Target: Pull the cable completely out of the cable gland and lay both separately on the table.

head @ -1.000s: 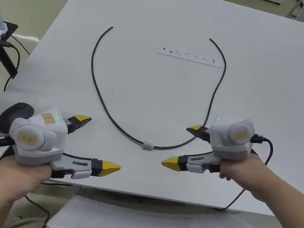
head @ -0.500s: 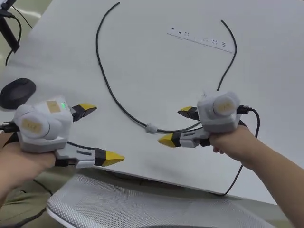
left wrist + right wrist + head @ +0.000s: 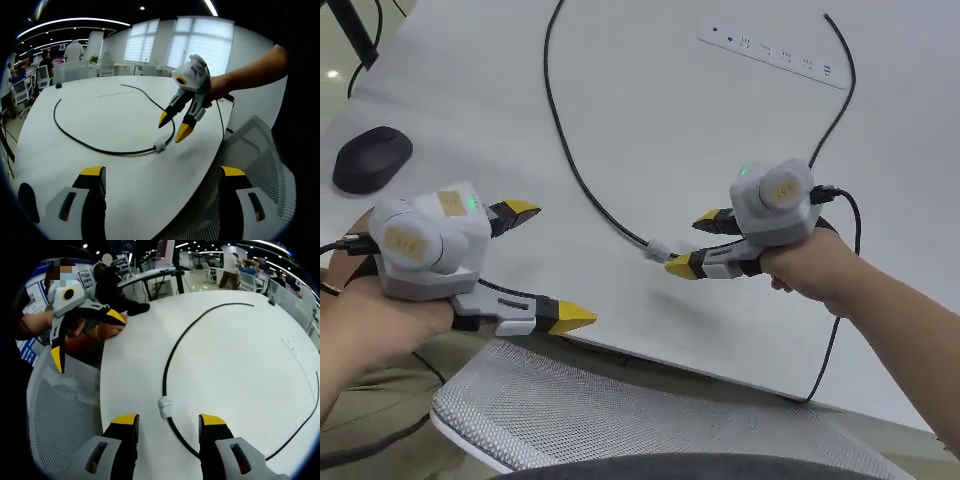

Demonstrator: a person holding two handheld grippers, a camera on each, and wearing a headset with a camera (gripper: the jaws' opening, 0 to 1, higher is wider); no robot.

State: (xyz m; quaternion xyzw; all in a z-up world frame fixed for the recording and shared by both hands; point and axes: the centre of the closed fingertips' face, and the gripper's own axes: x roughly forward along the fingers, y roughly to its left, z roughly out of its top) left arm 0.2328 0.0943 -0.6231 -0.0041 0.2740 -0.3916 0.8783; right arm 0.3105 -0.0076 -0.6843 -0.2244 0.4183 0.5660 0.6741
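2 hand-held grippers work over a white table; extraction has not begun.

Head view: the black cable lies in a wide loop on the table. The pale cable gland is threaded on it at the loop's 6 o'clock point, near the table's front edge. The right gripper has its jaws apart and closed on nothing, with its tips just beside the gland at 3 o'clock. The left gripper, jaws wide apart and empty, hangs well apart from the gland at 9 o'clock, by the table edge above a mesh chair. A mouse lies at 10 o'clock of the left gripper.

Left gripper view: the gland sits on the cable at centre, beyond the spread jaws. The right gripper hangs just above it at 1 o'clock.

Right gripper view: the gland lies between and just ahead of the 2 yellow tips; contact cannot be told. The cable runs through it from 12 o'clock toward 5 o'clock.

Judgement: 0 steps are complete, since gland and cable are joined. Remaining are clamping each part, drawing the cable fully through, and laying the 2 parts down separately.
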